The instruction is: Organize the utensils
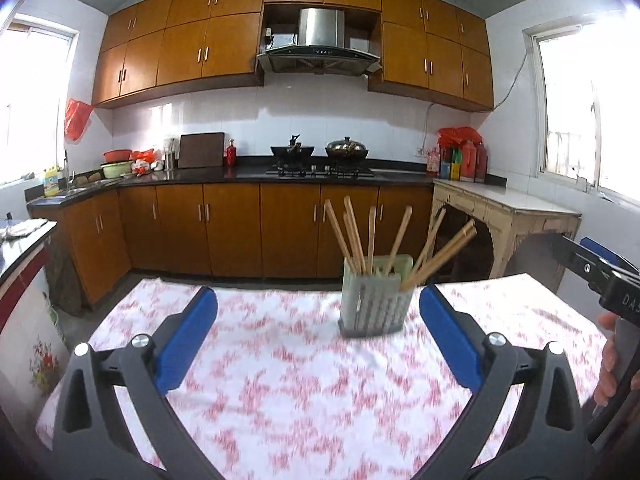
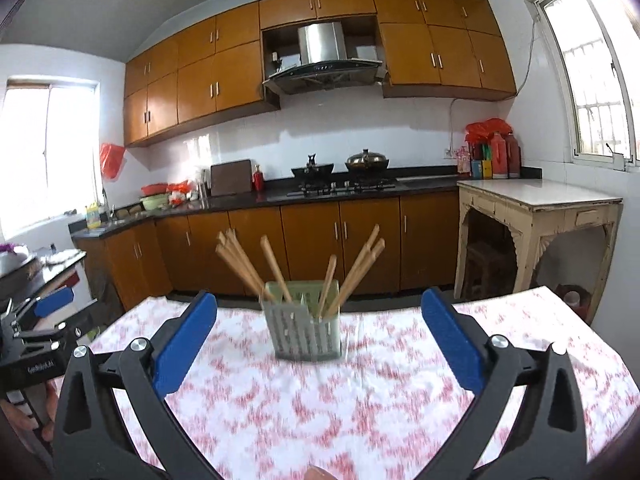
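Two grippers face a pale green slotted holder (image 1: 376, 300) that stands upright on the surface (image 1: 280, 392), which is covered by a white cloth with a red floral print. Wooden chopsticks (image 1: 360, 236) fan out of the top of the holder, leaning to both sides. Left gripper (image 1: 318, 312): jaws spread wide, nothing between the blue pads, the holder just ahead and slightly to the right of centre. Right gripper (image 2: 318, 316): jaws likewise spread wide and empty, the holder (image 2: 306, 330) ahead between the two fingertips but touching neither. Each wrist view catches the other gripper at its edge, with a hand (image 1: 610, 364) on the handle. Background: kitchen counter, wooden cabinets (image 1: 256, 40), a stove with two pots.
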{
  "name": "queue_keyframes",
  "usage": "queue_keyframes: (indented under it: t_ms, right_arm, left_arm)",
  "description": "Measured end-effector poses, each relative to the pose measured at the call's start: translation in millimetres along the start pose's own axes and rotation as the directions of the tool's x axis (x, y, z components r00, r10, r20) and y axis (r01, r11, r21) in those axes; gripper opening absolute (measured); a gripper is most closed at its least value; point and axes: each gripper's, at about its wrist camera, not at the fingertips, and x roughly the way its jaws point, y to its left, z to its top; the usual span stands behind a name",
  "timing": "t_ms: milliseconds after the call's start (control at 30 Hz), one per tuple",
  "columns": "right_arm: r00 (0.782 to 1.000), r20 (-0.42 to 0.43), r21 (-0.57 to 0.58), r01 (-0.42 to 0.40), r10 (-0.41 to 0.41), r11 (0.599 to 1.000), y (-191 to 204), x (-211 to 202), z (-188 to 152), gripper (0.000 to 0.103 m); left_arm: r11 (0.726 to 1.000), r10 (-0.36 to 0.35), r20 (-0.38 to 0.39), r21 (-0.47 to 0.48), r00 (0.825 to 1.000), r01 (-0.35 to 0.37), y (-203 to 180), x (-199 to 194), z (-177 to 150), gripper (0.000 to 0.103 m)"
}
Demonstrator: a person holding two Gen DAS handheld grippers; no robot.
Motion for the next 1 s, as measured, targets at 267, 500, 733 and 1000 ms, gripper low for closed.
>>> queue_keyframes:
  t_ms: [267,500,733,1000]
  right_arm:
    - [0.999,-0.015,-0.048,0.031,-0.032,0.998,9,-32,-58,0.101]
    - [0.998,-0.059,-0.025,0.027,-0.029,0.999,7,-40,-100,0.101]
    - [0.997,-0.078,-0.017,0.001,-0.003,1.0,9,-54,-127,0.101]
    - [0.997,-0.069,-0.004,0.03,-0.03,1.0,7,-63,-132,0.101]
  left_arm:
    - [0.997,0.078,-0.011,0.004,0.997,-0.077,1,-40,-64,0.099]
    - [0.995,0.075,-0.058,-0.057,0.995,-0.078,6,-44,-103,0.099]
    - [0.996,0.082,-0.056,-0.018,0.995,-0.083,-4,-53,-122,0.099]
    - [0.998,0.063,-0.058,-0.017,0.996,-0.064,-11,-57,-132,0.099]
